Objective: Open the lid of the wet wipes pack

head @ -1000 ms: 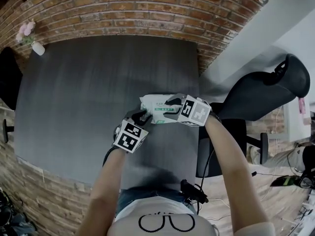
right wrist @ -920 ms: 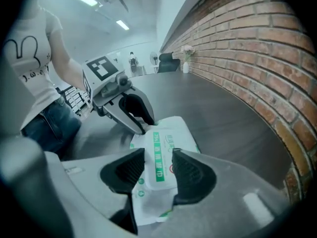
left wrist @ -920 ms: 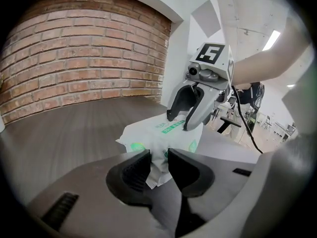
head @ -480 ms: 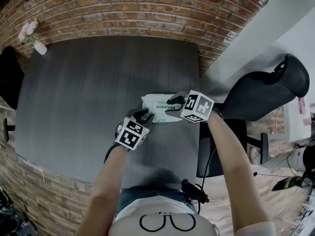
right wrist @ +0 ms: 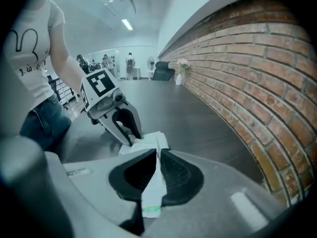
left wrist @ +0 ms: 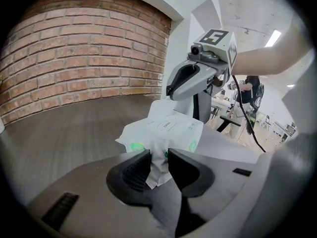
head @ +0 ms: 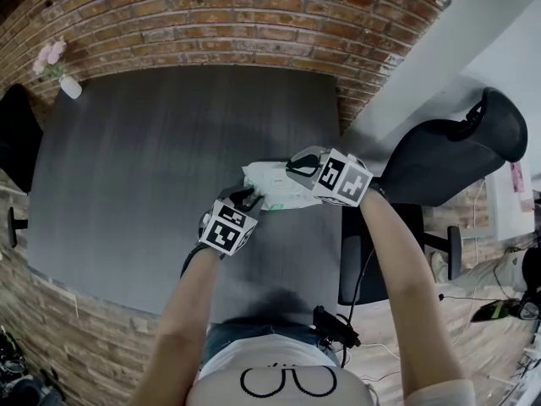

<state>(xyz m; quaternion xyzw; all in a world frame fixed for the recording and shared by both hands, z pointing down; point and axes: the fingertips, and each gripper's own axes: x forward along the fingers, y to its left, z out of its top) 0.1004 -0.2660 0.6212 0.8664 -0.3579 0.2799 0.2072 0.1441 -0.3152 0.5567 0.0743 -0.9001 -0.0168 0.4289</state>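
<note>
We see the wipes pack lying on the dark grey table, close to its near right corner, with one gripper at each end. The left gripper is clamped on the pack's near end: in its own view the ribbed pads pinch the crumpled white wrapper between them. In the same view the lid, a small pale label on the top face, appears to lie flat. The right gripper comes at the pack from the opposite end. Its jaws are closing, almost together, and a thin white strip of the pack with a green mark stands squeezed between the pads. We cannot tell whether that strip is the lid's tab or the wrapper's end seam. From the head view, the two marker cubes sit just on either side of the pack, the right one higher up. A brick wall runs along the table's far side, a small vase of pink flowers stands at the far left corner, and a black chair is to the right, off the table.
</note>
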